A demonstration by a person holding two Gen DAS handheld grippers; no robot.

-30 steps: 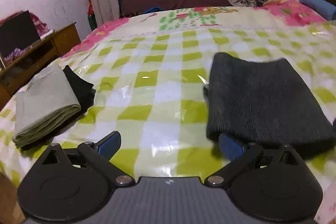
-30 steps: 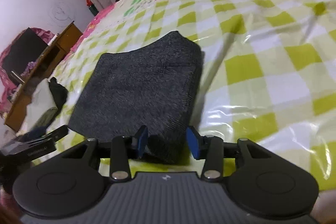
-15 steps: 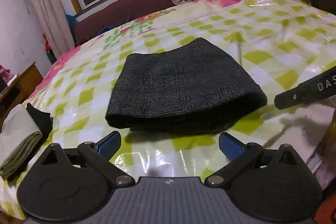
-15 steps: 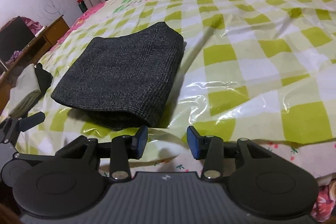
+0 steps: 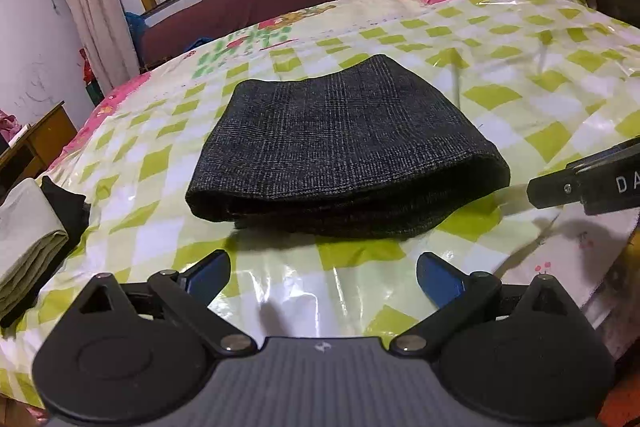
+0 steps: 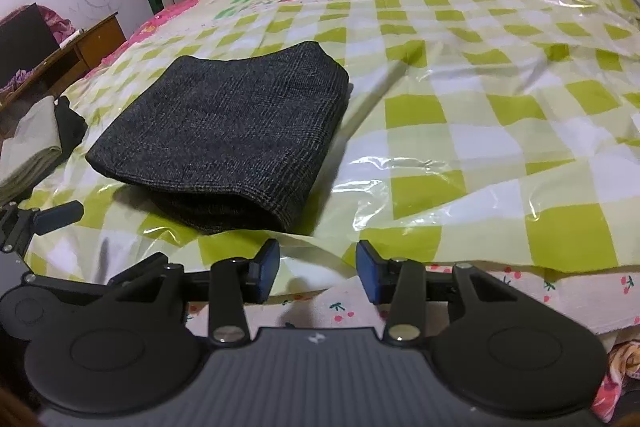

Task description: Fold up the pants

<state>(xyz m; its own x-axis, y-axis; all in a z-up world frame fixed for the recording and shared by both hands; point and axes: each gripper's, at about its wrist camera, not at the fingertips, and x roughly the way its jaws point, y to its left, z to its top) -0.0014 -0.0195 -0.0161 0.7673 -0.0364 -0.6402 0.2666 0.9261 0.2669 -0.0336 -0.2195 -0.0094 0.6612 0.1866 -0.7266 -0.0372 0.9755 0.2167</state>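
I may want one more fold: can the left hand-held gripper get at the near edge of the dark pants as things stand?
Probably yes. The left hand-held gripper is open and empty, and only bare checkered sheet lies between it and the folded dark pants. The right hand-held gripper sits off to the side, not across that path.

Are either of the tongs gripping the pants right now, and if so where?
No. The left tongs and right tongs both stand open with nothing between them, short of the folded pants lying on the bed.
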